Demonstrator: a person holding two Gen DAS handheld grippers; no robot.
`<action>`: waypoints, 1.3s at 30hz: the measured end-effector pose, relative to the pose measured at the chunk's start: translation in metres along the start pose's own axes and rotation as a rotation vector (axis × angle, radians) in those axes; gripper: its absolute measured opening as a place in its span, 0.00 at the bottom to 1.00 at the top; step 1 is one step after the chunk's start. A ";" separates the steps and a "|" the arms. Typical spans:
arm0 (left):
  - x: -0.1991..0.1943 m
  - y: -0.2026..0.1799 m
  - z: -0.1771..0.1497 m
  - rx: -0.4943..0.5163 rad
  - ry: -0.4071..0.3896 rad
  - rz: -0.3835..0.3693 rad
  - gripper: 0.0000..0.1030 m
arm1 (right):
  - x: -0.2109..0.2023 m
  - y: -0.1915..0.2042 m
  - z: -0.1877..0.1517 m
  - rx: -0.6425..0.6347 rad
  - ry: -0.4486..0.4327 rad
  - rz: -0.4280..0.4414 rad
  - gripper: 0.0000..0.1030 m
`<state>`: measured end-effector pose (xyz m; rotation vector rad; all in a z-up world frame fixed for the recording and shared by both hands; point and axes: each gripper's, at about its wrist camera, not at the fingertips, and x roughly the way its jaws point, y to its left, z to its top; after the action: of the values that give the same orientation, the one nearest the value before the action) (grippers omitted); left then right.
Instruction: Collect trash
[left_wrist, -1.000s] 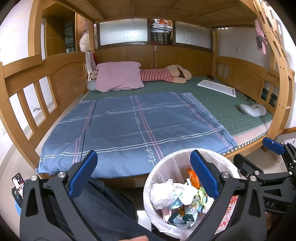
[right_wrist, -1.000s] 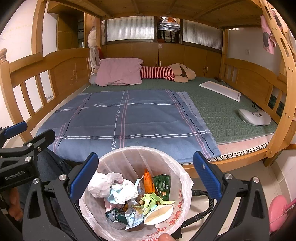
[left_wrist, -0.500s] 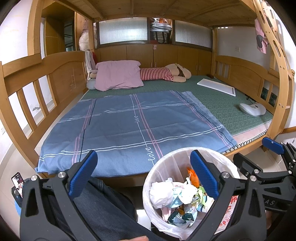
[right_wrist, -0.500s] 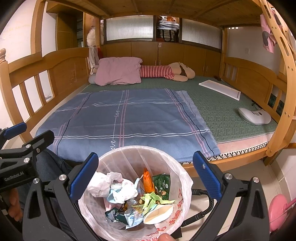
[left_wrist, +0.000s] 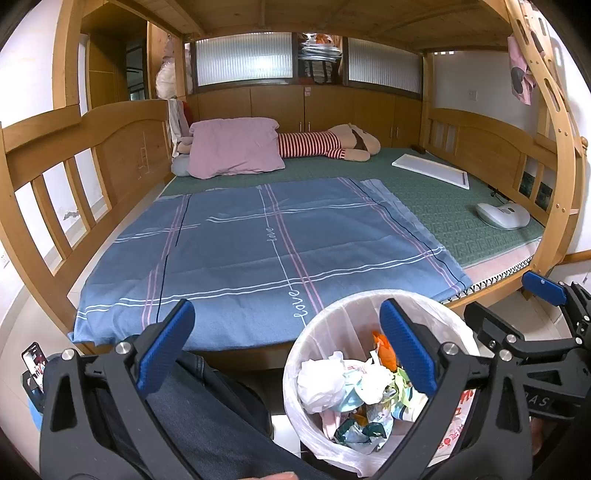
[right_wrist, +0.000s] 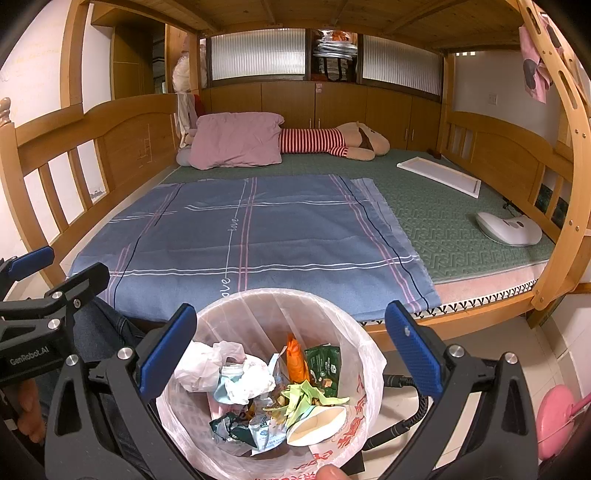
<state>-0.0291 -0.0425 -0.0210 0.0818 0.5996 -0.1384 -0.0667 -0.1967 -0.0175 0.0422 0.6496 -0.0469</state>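
Our left gripper (left_wrist: 284, 347) and right gripper (right_wrist: 291, 350) both gape wide, holding nothing, above the trash bin (right_wrist: 229, 314) near the bed (left_wrist: 443, 206). Only our right view shows a pink object (right_wrist: 554, 417) on the floor; only the left shows a phone (left_wrist: 34, 360).

Blue plaid sheet (right_wrist: 243, 236), pink pillow (right_wrist: 236, 146), striped plush toy (right_wrist: 332, 142) (lying down), white board (right_wrist: 439, 173)

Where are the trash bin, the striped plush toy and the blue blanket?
trash bin (right_wrist: 258, 299): right wrist view, far rim of its plastic liner.
striped plush toy (right_wrist: 314, 142): right wrist view, red-and-white striped body.
blue blanket (left_wrist: 240, 251): left wrist view, flat middle area.
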 end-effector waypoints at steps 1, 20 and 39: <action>0.000 0.000 0.000 0.000 -0.002 -0.002 0.97 | 0.000 0.000 0.000 0.000 0.000 0.000 0.97; 0.003 0.002 -0.002 0.001 0.016 0.014 0.97 | 0.000 0.000 -0.001 0.000 0.002 -0.003 0.97; 0.012 -0.004 -0.008 0.026 0.077 0.004 0.97 | 0.002 -0.004 -0.005 0.012 -0.002 0.000 0.97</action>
<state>-0.0244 -0.0466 -0.0350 0.1144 0.6744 -0.1395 -0.0684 -0.2009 -0.0229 0.0542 0.6471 -0.0505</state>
